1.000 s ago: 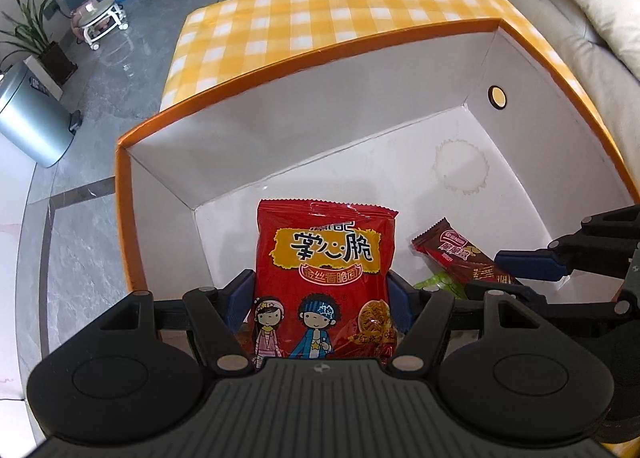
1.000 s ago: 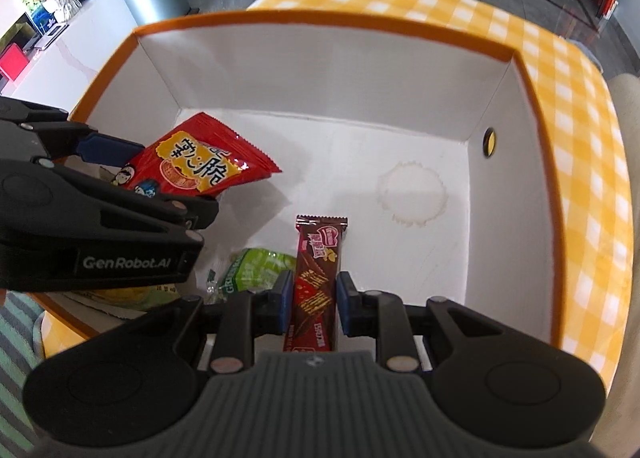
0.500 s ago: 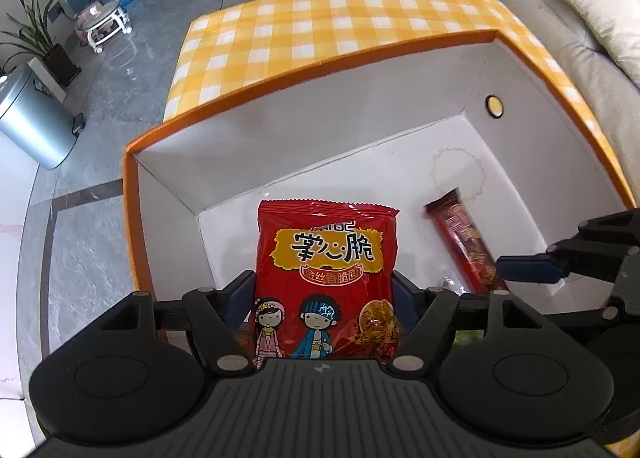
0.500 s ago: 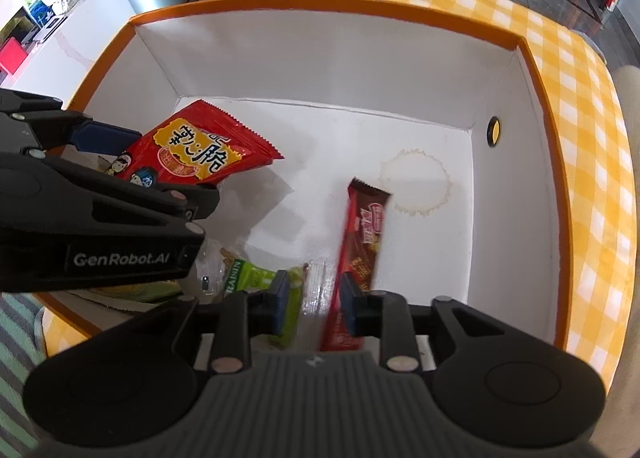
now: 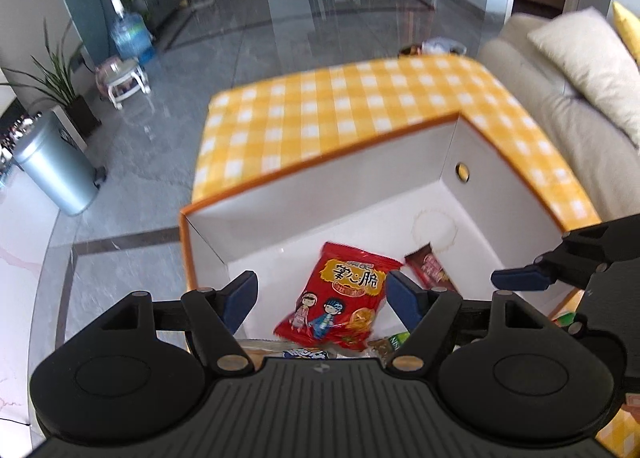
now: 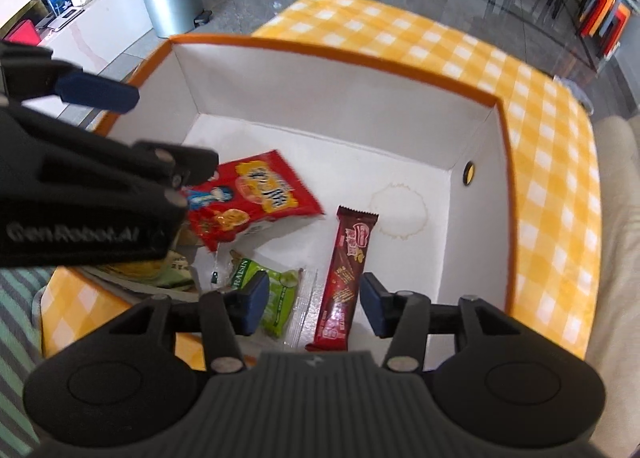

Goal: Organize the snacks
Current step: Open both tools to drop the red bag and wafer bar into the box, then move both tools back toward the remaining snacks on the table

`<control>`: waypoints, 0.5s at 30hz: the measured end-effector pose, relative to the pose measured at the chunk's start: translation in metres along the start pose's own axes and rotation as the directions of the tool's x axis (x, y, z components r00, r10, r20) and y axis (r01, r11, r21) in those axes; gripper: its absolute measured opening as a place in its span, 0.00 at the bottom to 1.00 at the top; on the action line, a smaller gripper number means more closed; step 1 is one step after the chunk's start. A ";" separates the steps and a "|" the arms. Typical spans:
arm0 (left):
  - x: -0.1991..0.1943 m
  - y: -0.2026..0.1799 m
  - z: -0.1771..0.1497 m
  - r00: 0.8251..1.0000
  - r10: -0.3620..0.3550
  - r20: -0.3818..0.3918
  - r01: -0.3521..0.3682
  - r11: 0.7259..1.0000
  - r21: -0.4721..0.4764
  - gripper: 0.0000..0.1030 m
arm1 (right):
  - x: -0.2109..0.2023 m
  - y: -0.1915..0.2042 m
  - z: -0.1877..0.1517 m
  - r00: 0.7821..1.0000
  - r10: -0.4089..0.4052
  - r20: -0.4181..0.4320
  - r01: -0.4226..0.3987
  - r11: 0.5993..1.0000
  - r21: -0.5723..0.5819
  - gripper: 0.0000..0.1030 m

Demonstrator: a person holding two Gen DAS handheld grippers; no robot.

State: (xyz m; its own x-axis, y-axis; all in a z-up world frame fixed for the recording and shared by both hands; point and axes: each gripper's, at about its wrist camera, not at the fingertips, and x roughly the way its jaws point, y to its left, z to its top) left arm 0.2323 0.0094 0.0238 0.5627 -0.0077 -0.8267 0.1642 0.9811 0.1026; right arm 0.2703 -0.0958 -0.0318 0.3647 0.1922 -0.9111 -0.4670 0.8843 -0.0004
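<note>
While both tools are held above the near end of the box (image 6: pixel 472 226), the left gripper (image 5: pixel 320 296) is seen with its jaws spread wide, having just been opening, and nothing is pinched between them; the red snack bag (image 5: pixel 340 302) lies loose on the white floor below. The right gripper (image 6: pixel 310 308) has likewise just been opening, its blue pads clear of the brown chocolate bar (image 6: pixel 346 278), which lies flat on the box floor between them. Just beside the bar, a green raisin packet (image 6: pixel 276 298) is seen. Farther in, a ring-shaped stain (image 6: pixel 398 214) is marked on the floor. Beyond the box, a yellow checked tablecloth (image 5: pixel 340 114) is spread, and a grey bin (image 5: pixel 56 174) stands on the tiled floor.
</note>
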 end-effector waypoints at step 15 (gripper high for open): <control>-0.080 -0.001 -0.041 0.980 0.047 0.195 -0.036 0.998 -0.057 0.84 | -0.086 0.023 -0.047 0.975 -0.047 0.217 0.040 0.998 0.038 0.51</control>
State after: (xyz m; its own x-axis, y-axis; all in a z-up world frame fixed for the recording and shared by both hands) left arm 0.1540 0.0164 0.0674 0.7170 0.0007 -0.6971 0.0969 0.9902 0.1007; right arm 0.1906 -0.1117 0.0270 0.5525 0.2379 -0.7988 -0.4212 0.9067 -0.0213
